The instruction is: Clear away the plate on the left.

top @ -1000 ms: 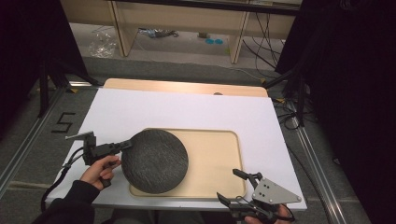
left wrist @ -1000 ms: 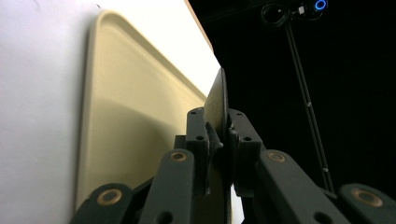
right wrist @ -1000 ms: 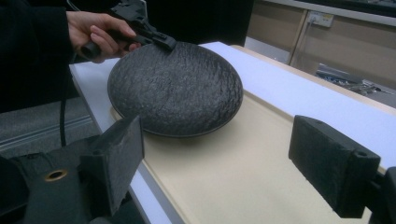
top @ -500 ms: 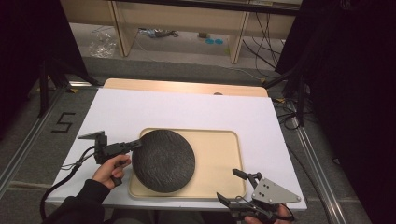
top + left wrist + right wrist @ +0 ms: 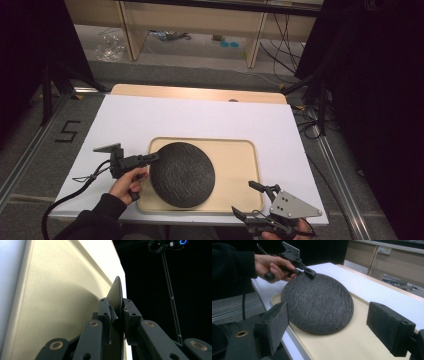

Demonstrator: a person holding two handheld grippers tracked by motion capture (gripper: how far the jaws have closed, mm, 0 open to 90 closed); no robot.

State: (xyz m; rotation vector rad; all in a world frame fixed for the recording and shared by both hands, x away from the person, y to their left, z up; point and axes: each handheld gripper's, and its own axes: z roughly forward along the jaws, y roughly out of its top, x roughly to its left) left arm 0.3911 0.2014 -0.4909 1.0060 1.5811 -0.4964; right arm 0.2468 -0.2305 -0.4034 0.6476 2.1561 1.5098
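- Dark grey, rough round plate (image 5: 182,173) is lying on the cream plastic tray (image 5: 238,161), toward its left side.
- Left gripper (image 5: 150,157) is pinching the plate's far-left rim, jaws closed on it.
- Right gripper (image 5: 251,198) is waiting wide open, near right.
- Plate is probably being settled; letting go gently comes next.

The left claw (image 5: 152,157) lies nearly level, pointing toward the right of the high view, its jaws clamped tight on a thin edge — pads pressed from both sides. The left hand (image 5: 129,180) wraps the handle from below, a dark sleeve behind it. The right claw (image 5: 252,198) sits low at the near edge — jaws spread wide, nothing between them.
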